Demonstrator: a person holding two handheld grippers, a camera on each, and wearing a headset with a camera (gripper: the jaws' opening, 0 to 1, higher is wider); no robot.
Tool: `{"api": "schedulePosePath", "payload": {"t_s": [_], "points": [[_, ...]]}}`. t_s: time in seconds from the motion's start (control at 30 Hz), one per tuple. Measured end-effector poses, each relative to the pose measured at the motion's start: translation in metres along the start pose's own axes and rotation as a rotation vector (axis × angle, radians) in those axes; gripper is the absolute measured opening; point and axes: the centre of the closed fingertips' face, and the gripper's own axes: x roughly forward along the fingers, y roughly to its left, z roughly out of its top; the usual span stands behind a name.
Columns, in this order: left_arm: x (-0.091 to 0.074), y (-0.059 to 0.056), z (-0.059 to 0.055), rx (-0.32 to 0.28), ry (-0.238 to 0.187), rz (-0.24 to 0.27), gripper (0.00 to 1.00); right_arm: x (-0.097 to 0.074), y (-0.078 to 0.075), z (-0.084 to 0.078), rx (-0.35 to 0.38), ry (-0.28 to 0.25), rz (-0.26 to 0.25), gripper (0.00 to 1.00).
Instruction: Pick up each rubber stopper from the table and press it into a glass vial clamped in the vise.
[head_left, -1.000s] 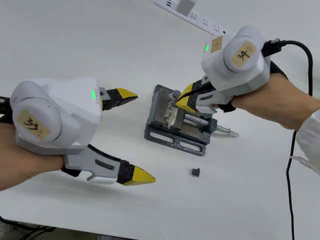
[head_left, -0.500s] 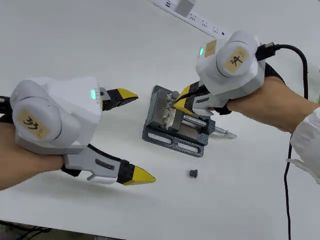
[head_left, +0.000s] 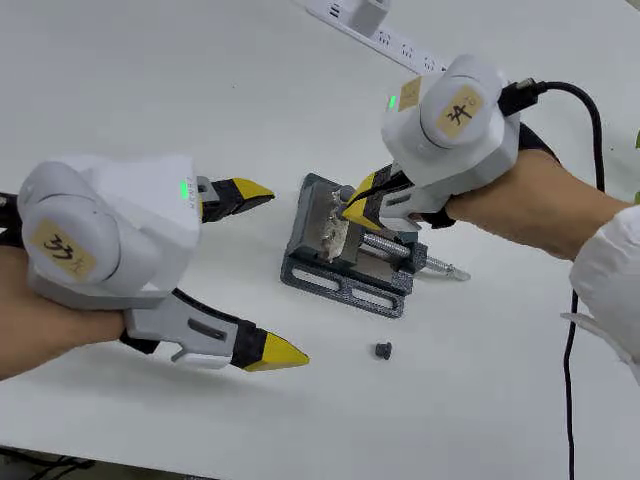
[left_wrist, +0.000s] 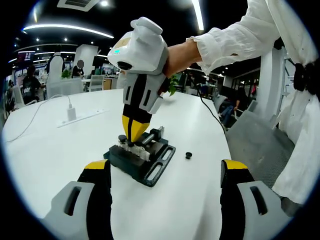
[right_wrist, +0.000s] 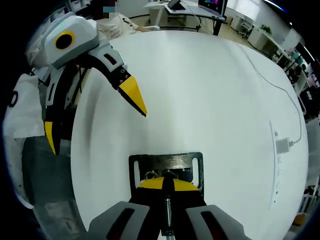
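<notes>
A dark grey vise (head_left: 340, 272) sits mid-table with glass vials (head_left: 334, 236) clamped between its blocks. My right gripper (head_left: 354, 207) is shut, its yellow tips pointing down onto the vise top; whether they pinch anything is hidden. A dark stopper (left_wrist: 122, 138) caps a vial just beside those tips (left_wrist: 133, 136). One loose black rubber stopper (head_left: 383, 350) lies on the table in front of the vise, also seen as the loose stopper (left_wrist: 188, 155). My left gripper (head_left: 270, 270) hangs open and empty to the left of the vise (left_wrist: 142, 160). From above, my right gripper (right_wrist: 165, 184) covers the vise (right_wrist: 192, 165).
A white power strip (head_left: 385, 35) lies at the far edge, with a charger plugged in. A black cable (head_left: 585, 250) runs down the right side past a white sleeve (head_left: 610, 280). The open left gripper's fingers (right_wrist: 132, 95) stand left of the vise.
The right gripper has tipped a little more upright and edged left over the vise top. The left gripper and the loose stopper have stayed put.
</notes>
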Motion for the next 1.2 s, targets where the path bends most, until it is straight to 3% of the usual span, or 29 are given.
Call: {"api": "schedulePosePath", "payload": {"t_s": [0.33,0.87,1.2], "points": [[0.0002,0.0032,0.0039,0.002,-0.010,0.007,0.89,0.0019,0.0004,0.0003,-0.028,0.034,0.013,0.00],[0.0008,0.0020,0.0058,0.005,-0.014,0.007,0.89,0.0033,-0.0013,-0.0002,-0.038,0.045,0.019,0.00],[0.0015,0.0012,0.0088,0.010,-0.013,0.013,0.89,0.0047,0.0019,0.0007,-0.062,0.089,0.000,0.00]]}}
